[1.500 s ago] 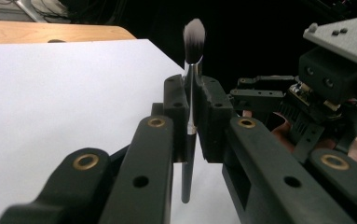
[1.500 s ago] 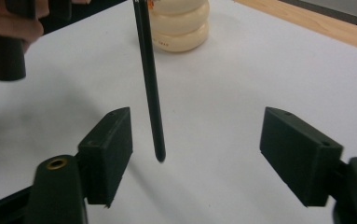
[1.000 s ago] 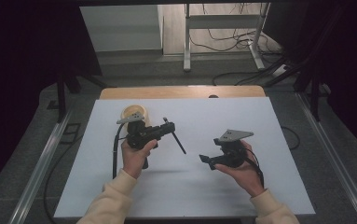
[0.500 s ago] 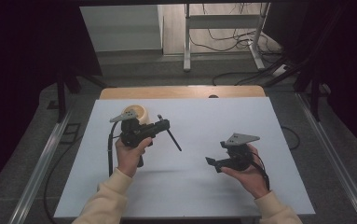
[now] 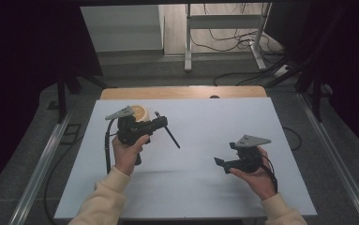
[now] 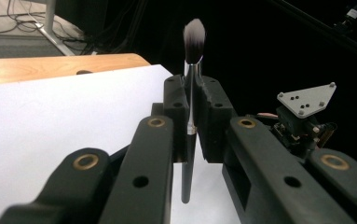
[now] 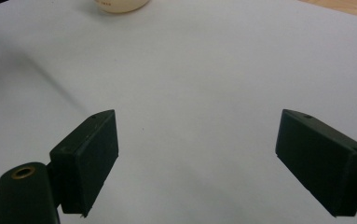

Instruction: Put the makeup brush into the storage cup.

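While the left gripper (image 6: 192, 121) clamps a makeup brush (image 6: 191, 107) (bristles up), the right gripper (image 7: 197, 161) fingers gape wide above the table (image 5: 205, 187).

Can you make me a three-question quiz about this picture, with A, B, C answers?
1. Where is the cream jar?
A. behind the left gripper
B. beside the right gripper
C. on the floor

2. What colour is the table sheet?
A. red
B. white
C. green

3. What is the right gripper doing?
A. squeezing a cup
B. holding a spoon
C. open, holding nothing

Answers: 1 A, the jar peeks out behind that gripper. 2 B, the sheet looks plain white. 3 C, its jaws stand wide apart, while the left one clamps the makeup brush.
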The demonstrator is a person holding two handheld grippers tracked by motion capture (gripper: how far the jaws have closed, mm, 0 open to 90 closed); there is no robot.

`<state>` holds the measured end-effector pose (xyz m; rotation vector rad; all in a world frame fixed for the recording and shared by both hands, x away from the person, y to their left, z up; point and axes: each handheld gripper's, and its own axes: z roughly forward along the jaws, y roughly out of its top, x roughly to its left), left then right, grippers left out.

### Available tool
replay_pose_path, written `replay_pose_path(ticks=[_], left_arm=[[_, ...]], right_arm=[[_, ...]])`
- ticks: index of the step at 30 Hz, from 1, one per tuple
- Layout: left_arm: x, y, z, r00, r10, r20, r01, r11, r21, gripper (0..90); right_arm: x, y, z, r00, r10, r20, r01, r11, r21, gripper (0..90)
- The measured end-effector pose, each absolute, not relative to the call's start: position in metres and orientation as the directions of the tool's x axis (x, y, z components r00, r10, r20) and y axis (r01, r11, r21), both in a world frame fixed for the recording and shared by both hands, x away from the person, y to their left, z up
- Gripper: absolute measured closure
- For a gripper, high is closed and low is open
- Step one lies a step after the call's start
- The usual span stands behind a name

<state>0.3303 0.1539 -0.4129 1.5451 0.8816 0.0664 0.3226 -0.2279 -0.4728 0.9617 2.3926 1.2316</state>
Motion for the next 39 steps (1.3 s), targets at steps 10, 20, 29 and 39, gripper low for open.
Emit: replay_pose_path(ticks=[10,20,29,39], left_arm=[[0.332,0.167,-0.407,0.690,0.576,-0.438,0.473,0.100,0.876,83.4],[0.334,0.179,-0.403,0.672,0.601,-0.432,0.466,0.110,0.878,83.4],[0.339,0.188,-0.401,0.657,0.618,-0.432,0.465,0.119,0.877,83.4],[0.343,0.198,-0.399,0.638,0.641,-0.427,0.461,0.126,0.878,83.4]], right_arm=[[0.322,-0.243,-0.476,-0.719,0.694,0.039,0.434,0.404,0.805,13.3],[0.321,-0.253,-0.481,-0.688,0.725,0.031,0.451,0.394,0.801,13.3],[0.321,-0.257,-0.483,-0.679,0.734,0.029,0.461,0.395,0.794,13.3],[0.321,-0.256,-0.485,-0.679,0.734,0.027,0.463,0.399,0.791,13.3]])
